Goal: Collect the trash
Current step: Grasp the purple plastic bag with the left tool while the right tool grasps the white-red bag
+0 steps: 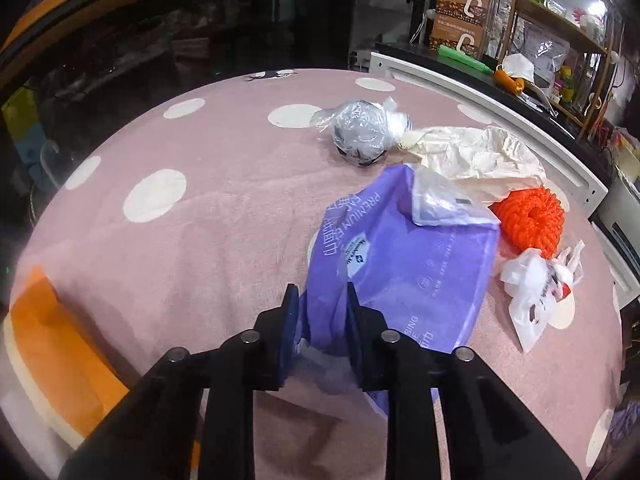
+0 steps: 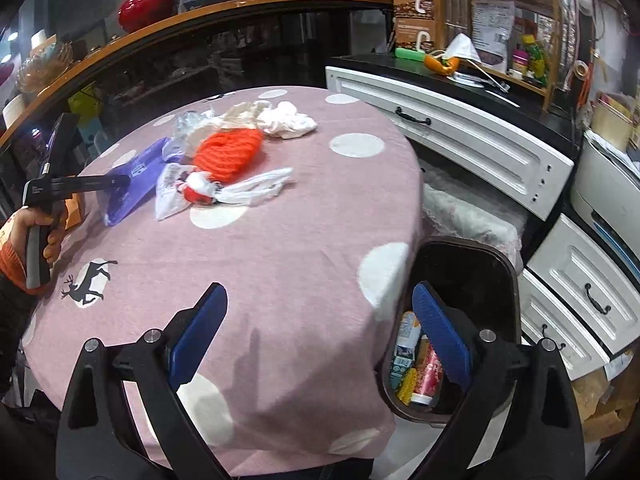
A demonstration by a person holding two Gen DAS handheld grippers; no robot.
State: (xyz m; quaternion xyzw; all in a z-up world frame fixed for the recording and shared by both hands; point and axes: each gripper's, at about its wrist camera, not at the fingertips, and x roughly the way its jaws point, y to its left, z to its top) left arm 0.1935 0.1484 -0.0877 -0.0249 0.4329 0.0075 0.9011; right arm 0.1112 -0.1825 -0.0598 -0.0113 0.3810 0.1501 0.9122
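Note:
A purple plastic bag (image 1: 408,256) lies crumpled on the pink dotted tablecloth (image 1: 200,240), and my left gripper (image 1: 322,292) is shut on its near edge. Behind the bag lie an orange knitted ball (image 1: 528,220), a white plastic bag with red print (image 1: 532,292), cream crumpled paper (image 1: 472,156) and a clear plastic wrap around a dark lump (image 1: 360,132). In the right wrist view the same purple bag (image 2: 136,184) sits at the left with the left gripper (image 2: 120,180) on it. My right gripper (image 2: 320,300) stands open and empty over the table's near right edge.
A dark trash bin (image 2: 508,268) with cartons and cans inside stands on the floor beside the table's right edge. White drawers (image 2: 460,128) run along the right. A hand (image 2: 40,220) holds the left gripper's handle. An orange object (image 1: 52,340) lies at the table's left.

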